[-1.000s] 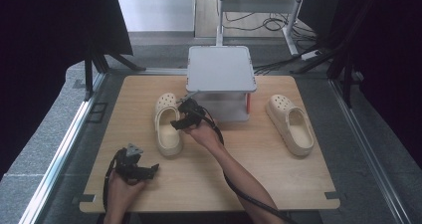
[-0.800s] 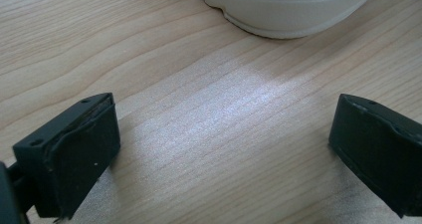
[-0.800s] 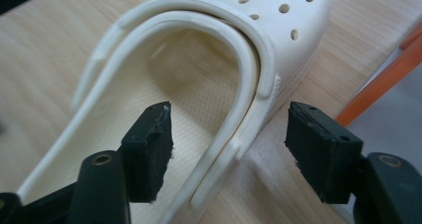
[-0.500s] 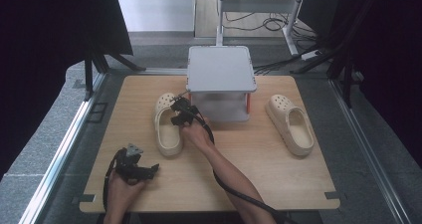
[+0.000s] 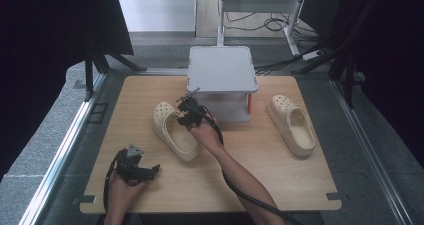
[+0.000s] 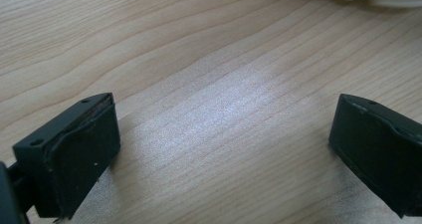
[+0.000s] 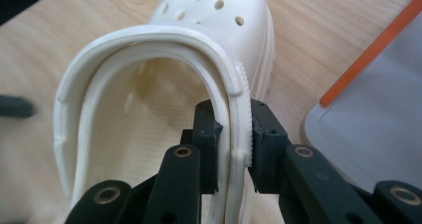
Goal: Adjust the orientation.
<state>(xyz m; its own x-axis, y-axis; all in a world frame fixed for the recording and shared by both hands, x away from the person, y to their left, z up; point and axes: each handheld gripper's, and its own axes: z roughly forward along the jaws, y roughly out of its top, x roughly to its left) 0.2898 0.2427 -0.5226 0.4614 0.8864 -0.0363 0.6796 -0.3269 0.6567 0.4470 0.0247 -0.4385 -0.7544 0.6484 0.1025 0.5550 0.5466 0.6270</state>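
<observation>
**Right gripper pinches the clog's side wall**

The right gripper (image 7: 234, 147) has its fingers clenched on the side wall of the cream foam clog (image 5: 176, 130), lying on the bench (image 5: 280, 175) beside the grey stand (image 5: 221, 70). Likely light, springy; the thin wall may flex. The left gripper (image 6: 224, 149) rests released.

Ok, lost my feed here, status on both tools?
Right tool shut on left clog side wall. Left tool open, over bare table. Stand close beside clog.
</observation>
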